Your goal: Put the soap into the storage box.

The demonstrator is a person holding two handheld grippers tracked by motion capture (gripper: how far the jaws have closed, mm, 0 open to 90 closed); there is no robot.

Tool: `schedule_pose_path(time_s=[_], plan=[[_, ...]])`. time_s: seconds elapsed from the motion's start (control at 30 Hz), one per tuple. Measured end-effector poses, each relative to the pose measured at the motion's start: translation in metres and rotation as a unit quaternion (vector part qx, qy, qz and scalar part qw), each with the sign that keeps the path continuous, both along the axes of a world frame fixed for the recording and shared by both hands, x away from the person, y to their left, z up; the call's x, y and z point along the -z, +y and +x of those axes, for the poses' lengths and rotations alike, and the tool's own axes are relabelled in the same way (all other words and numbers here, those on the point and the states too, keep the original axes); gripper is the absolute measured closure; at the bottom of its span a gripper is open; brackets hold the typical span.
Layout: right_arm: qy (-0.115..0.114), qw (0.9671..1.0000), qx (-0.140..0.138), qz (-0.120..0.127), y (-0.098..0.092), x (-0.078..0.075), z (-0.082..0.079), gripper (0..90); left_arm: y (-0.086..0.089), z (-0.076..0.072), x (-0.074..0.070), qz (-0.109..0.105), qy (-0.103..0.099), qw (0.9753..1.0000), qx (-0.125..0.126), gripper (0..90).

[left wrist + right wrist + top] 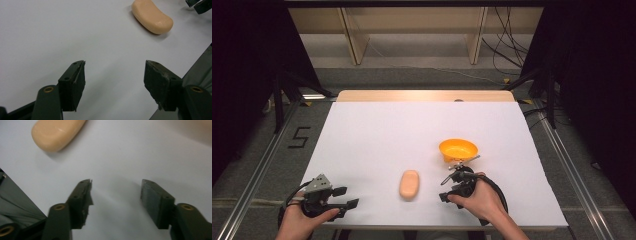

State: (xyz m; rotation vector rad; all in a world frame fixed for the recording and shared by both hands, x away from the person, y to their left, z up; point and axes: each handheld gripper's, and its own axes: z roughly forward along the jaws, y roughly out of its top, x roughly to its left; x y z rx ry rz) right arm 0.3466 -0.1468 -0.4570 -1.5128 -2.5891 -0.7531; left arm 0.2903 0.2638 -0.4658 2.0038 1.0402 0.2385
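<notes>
A peach-coloured oblong loaf-shaped object (409,184) lies on the white-covered table (377,135), near its front edge. An empty orange bowl (458,149) stands to its right and farther back. My left gripper (348,197) is at the front left, pointing right toward the loaf, open and empty. My right gripper (443,189) sits just right of the loaf, below the bowl, pointing left, open and empty. In the left gripper view the left gripper (115,65) frames bare table, with the loaf (152,16) ahead. The right gripper (115,182) has the loaf (56,131) at upper left.
The table's front edge runs close under both hands, and dark floor (200,67) shows past it. A strip of wooden tabletop (427,95) shows at the far side. Wooden shelving and cables (507,45) stand behind. A "5" marker (298,137) is on the floor at left.
</notes>
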Motion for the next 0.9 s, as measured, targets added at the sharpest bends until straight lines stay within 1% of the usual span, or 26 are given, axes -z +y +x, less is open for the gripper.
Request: schedule_pose_path(time_s=[0.03,0.07,0.1,0.13,0.17,0.2,0.23,0.27,0.3,0.33,0.37,0.4,0.47,0.5,0.53,0.57,0.6,0.63,0.67,0.7,0.73,0.77,0.8,0.83,0.87,0.9], plan=[[0.000,1.0000,0.000,0.000,0.000,0.000,0.000,39.4,0.000,0.000,0.000,0.000,0.000,1.0000,0.000,33.3],[-0.003,1.0000,0.000,-0.002,0.006,-0.002,0.001,35.4,0.000,0.000,0.000,0.001,-0.001,1.0000,0.001,33.3],[-0.003,1.0000,0.000,-0.002,0.006,-0.002,0.001,35.4,0.000,0.000,0.000,0.000,-0.002,1.0000,0.001,33.3],[-0.006,1.0000,0.005,-0.001,0.009,-0.004,0.001,33.4,0.000,0.000,0.001,0.000,-0.002,1.0000,0.002,33.2],[-0.010,0.9998,0.015,-0.007,0.013,-0.006,0.003,33.3,0.000,0.000,0.001,0.003,0.000,1.0000,0.003,33.2],[-0.008,0.9998,0.015,-0.003,0.017,-0.008,0.004,33.3,0.002,0.000,0.000,0.014,0.001,0.9998,0.011,33.2],[-0.006,0.9998,0.019,-0.001,0.021,-0.011,0.006,33.2,0.002,0.000,0.000,0.013,0.003,0.9999,0.010,33.2],[-0.009,0.9998,0.017,0.003,0.025,-0.013,0.008,33.1,0.001,0.000,0.000,0.002,0.003,1.0000,0.002,33.2],[0.000,0.9997,0.024,0.000,0.030,-0.014,0.010,32.7,0.001,0.000,0.001,-0.001,0.000,1.0000,0.001,33.2],[0.006,0.9999,0.016,0.000,0.034,-0.015,0.013,32.9,0.002,0.000,0.000,0.002,-0.001,1.0000,0.001,33.2],[0.009,0.9999,0.015,0.001,0.038,-0.016,0.015,33.8,0.002,-0.001,0.000,0.001,0.001,1.0000,0.000,33.2],[0.007,0.9999,0.010,-0.005,0.042,-0.015,0.018,34.5,0.004,0.000,-0.001,0.011,0.001,0.9999,0.008,33.2],[0.014,0.9998,0.014,-0.010,0.049,-0.016,0.022,35.4,0.002,0.000,0.000,0.002,0.001,1.0000,0.003,33.2],[0.003,0.9999,-0.003,-0.010,0.051,-0.015,0.025,36.5,0.002,0.000,0.000,0.002,0.001,1.0000,0.004,33.2],[0.007,0.9999,-0.003,-0.011,0.056,-0.015,0.028,36.9,0.002,0.000,0.000,0.003,0.001,1.0000,0.004,33.2],[0.007,0.9999,-0.003,-0.011,0.056,-0.015,0.028,36.9,0.002,0.000,0.000,0.002,0.004,1.0000,0.001,33.2],[0.012,0.9997,0.005,-0.019,0.061,-0.015,0.031,37.3,0.002,0.000,0.001,0.002,0.004,1.0000,0.001,33.2],[0.012,0.9997,0.005,-0.019,0.061,-0.015,0.031,37.3,0.001,0.000,0.001,-0.006,0.007,1.0000,-0.002,33.2],[0.008,0.9999,0.002,-0.015,0.063,-0.015,0.033,37.5,0.001,0.000,0.001,-0.005,0.004,1.0000,-0.003,33.2],[0.018,0.9995,0.017,-0.018,0.066,-0.016,0.033,38.0,0.001,0.000,0.001,-0.004,0.000,1.0000,0.001,33.2],[0.013,0.9998,0.014,-0.011,0.069,-0.016,0.035,38.2,0.001,0.000,0.000,-0.004,0.000,1.0000,0.002,33.2],[0.018,0.9996,0.018,-0.011,0.071,-0.016,0.036,38.9,0.001,0.000,0.000,-0.004,0.000,1.0000,0.002,33.2],[0.033,0.9989,0.032,-0.013,0.073,-0.017,0.037,38.9,0.001,0.000,0.000,-0.003,0.000,1.0000,0.002,33.2],[0.041,0.9985,0.034,-0.015,0.076,-0.017,0.038,38.9,0.001,0.000,0.000,-0.004,0.000,1.0000,0.002,33.2],[0.044,0.9983,0.036,-0.012,0.080,-0.015,0.041,38.7,0.002,0.001,0.000,0.007,-0.002,1.0000,0.005,33.2],[0.044,0.9983,0.036,-0.012,0.080,-0.015,0.041,38.7,0.002,0.001,0.000,0.007,-0.002,1.0000,0.005,33.2]])
